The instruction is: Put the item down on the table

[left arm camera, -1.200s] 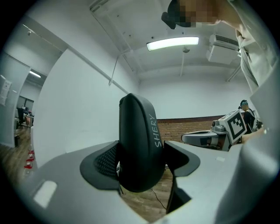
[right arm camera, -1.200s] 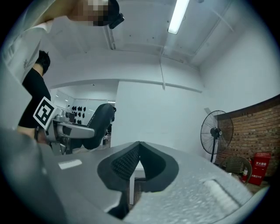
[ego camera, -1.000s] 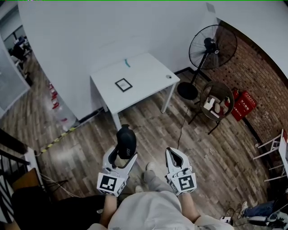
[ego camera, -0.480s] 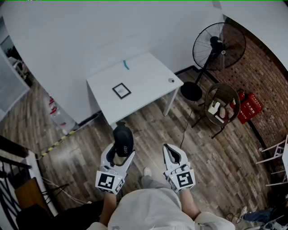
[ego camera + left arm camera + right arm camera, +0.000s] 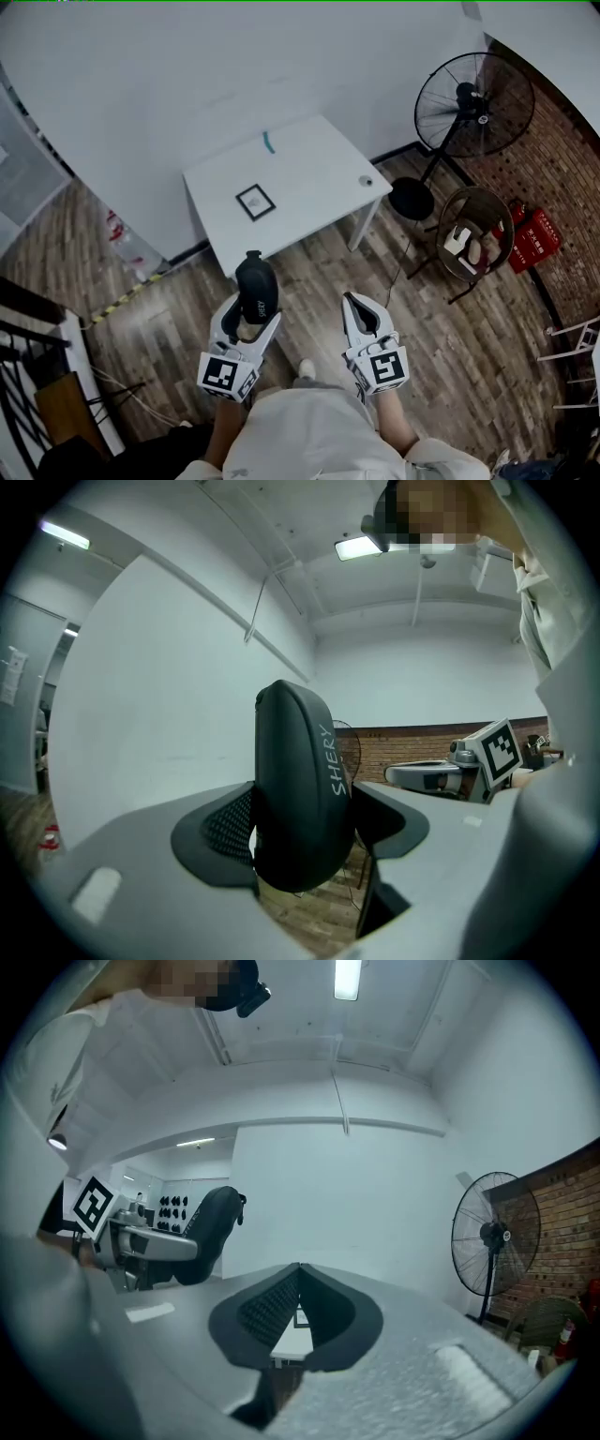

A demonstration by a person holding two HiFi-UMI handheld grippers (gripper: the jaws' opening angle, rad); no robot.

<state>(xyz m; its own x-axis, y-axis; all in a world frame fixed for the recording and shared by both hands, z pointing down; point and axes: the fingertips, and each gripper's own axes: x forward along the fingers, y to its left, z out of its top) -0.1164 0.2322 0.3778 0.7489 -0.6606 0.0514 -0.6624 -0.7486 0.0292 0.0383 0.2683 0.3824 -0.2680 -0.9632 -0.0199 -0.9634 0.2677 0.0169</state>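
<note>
Dim, ceiling light [image 5: 347, 977] glaring, fisheye edges dark

Head view: high, steeply down. Gripper views: close, level along jaws. All share fan [image 5: 467, 103].

I'm in a plain office or studio room: a wood-plank floor [image 5: 450, 347], a bare white wall [image 5: 187, 84] with a white table [image 5: 309, 178] pushed against it. At my right, a pedestal fan [image 5: 469, 103] and a red crate [image 5: 534, 239] stand before a brick wall [image 5: 562, 178].
</note>
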